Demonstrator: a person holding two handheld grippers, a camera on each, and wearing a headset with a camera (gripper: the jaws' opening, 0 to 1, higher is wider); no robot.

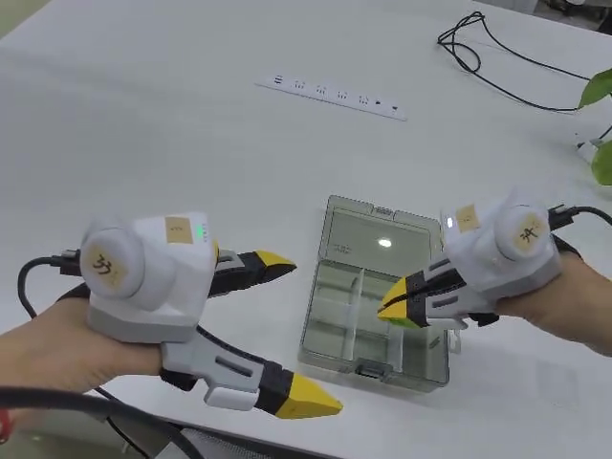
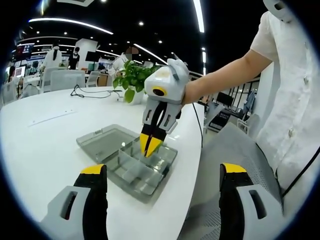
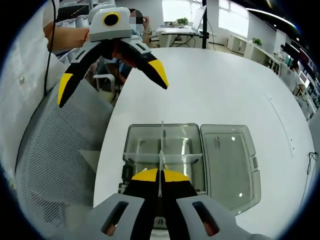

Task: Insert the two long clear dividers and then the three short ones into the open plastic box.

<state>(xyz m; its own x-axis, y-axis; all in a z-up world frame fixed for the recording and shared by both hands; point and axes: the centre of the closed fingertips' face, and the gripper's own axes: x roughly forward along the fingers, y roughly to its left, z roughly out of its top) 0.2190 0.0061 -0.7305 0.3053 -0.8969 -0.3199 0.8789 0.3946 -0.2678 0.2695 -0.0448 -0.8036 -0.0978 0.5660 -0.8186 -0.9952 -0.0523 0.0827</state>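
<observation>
Two-handed over a white table (image 1: 143, 115). Pinching a clear divider (image 3: 161, 145) upright with the right gripper (image 3: 160, 175), at the middle of the open box (image 3: 165, 126). Holding the left gripper (image 1: 298, 331) beside the box, fingers spread wide.

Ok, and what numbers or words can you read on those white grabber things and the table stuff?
"33": left round sticker, on the left gripper.
"34", turned sideways, so only likely: right round sticker, on the right gripper.
Tan square sticker on the left gripper, and one like it on the right: print too small to read.
Power strip: marks too small to read.
</observation>
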